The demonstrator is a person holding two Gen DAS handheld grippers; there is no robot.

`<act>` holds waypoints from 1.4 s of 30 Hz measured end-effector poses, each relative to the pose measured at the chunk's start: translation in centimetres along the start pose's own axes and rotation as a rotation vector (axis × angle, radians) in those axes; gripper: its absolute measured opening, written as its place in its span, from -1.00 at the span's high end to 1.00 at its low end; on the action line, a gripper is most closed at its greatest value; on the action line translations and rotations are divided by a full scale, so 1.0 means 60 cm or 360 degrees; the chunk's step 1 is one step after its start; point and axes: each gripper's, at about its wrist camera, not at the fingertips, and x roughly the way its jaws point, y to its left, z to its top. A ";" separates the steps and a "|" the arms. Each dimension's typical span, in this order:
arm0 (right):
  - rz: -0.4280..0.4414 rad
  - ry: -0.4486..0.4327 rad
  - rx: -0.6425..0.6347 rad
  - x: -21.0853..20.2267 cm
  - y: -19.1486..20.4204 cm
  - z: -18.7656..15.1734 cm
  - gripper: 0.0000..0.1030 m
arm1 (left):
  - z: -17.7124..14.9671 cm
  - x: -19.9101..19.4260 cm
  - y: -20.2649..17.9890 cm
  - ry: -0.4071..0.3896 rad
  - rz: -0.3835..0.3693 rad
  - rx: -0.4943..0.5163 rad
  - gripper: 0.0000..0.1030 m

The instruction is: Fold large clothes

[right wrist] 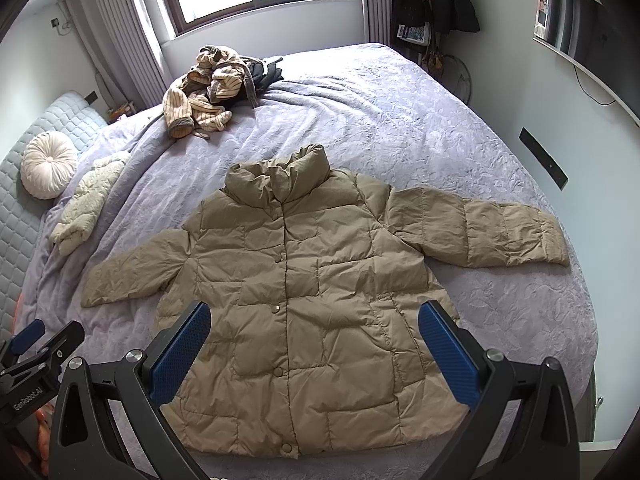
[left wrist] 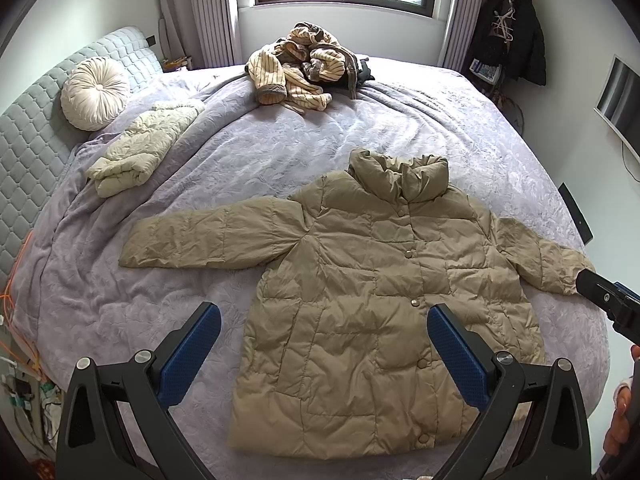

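A khaki puffer jacket lies flat and buttoned on the lilac bedspread, front up, collar toward the window, both sleeves spread out sideways. It also shows in the right wrist view. My left gripper is open and empty, held above the jacket's lower left part. My right gripper is open and empty above the jacket's lower front. The right gripper also shows at the right edge of the left wrist view, near the cuff of the right sleeve. The left gripper shows at the left edge of the right wrist view.
A folded cream quilted garment lies near the headboard beside a round cushion. A heap of striped and dark clothes sits at the far side under the window. Dark coats hang at the right wall. Cables hang at the bed's left.
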 end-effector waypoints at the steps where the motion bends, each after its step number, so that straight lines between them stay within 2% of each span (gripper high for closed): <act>1: 0.0000 0.0000 0.0000 0.000 0.000 0.000 -1.00 | 0.001 0.000 -0.002 0.0000 0.0000 0.0000 -1.00; 22: 0.0004 0.0016 -0.0002 0.004 -0.001 0.002 -1.00 | -0.006 0.004 -0.002 0.0019 -0.0013 -0.0009 -1.00; 28: 0.0068 0.0113 -0.0020 0.021 0.017 -0.012 -1.00 | -0.026 0.023 0.016 0.0077 -0.0068 -0.0054 -1.00; 35: 0.0095 0.0240 -0.0099 0.069 0.073 -0.032 -1.00 | -0.021 0.086 0.090 0.0180 -0.0179 -0.0177 -1.00; 42: 0.0175 0.0427 -0.0105 0.148 0.142 -0.027 -1.00 | -0.022 0.177 0.205 0.0244 -0.0239 -0.0339 -1.00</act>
